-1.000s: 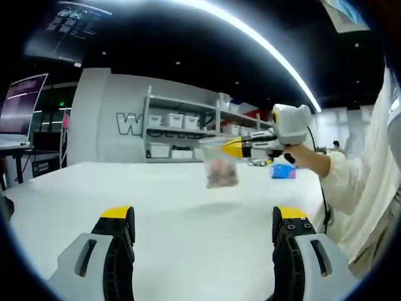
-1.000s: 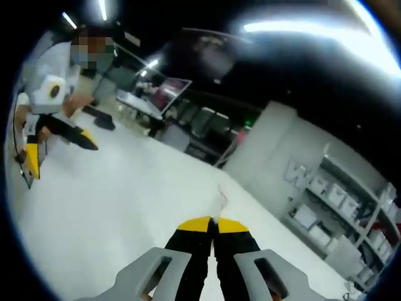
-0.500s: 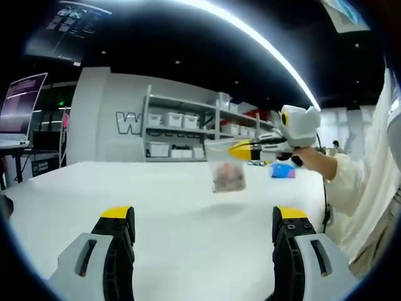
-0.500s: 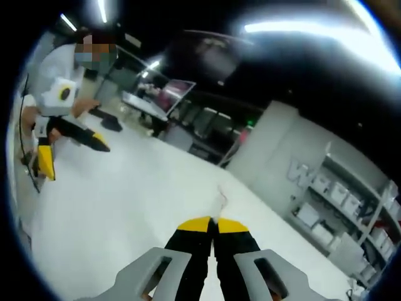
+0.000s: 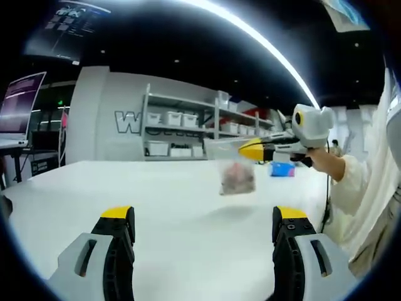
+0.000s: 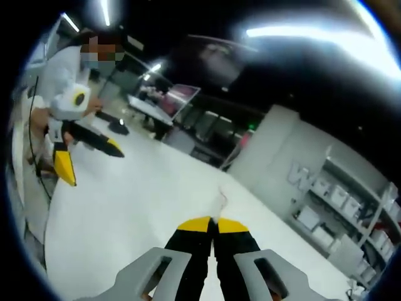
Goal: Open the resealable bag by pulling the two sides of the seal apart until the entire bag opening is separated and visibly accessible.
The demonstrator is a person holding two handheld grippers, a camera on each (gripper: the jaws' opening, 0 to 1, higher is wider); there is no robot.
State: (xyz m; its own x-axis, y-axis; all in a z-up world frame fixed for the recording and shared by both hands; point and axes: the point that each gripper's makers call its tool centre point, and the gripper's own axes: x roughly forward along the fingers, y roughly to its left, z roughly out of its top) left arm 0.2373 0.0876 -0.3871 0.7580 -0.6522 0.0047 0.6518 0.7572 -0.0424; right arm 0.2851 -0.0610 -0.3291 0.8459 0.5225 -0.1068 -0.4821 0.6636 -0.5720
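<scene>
**White counter, bag held aloft by one side only**

Workshop setting: a bare white counter (image 5: 188, 207) ran back to a grey wall with shelving (image 5: 188, 128) carrying white bins.

Right hand-held gripper (image 5: 245, 149), seen in the left gripper view entering from the right, had its yellow-tipped jaws pressed together on the upper edge of the resealable bag (image 5: 233, 168). The bag hung clear of the counter, seal edge up and roughly level, long axis hanging downward, with pinkish contents (image 5: 237, 180) settled in the lower part. In the right gripper view the same jaws were closed tip to tip (image 6: 212, 225), with only a thin sliver of film showing ahead of them.

Left hand-held gripper (image 5: 203, 221) had its jaws spread wide, holding nothing, low over the counter. The bag lay ahead of it, above and to the right, well apart from its tips. In the right gripper view this gripper (image 6: 86, 158) sat far off to the left.

Judgement: the seal appeared unopened. The free left gripper would need to rise forward and rightward to take the seal side opposite the right gripper's hold.
</scene>
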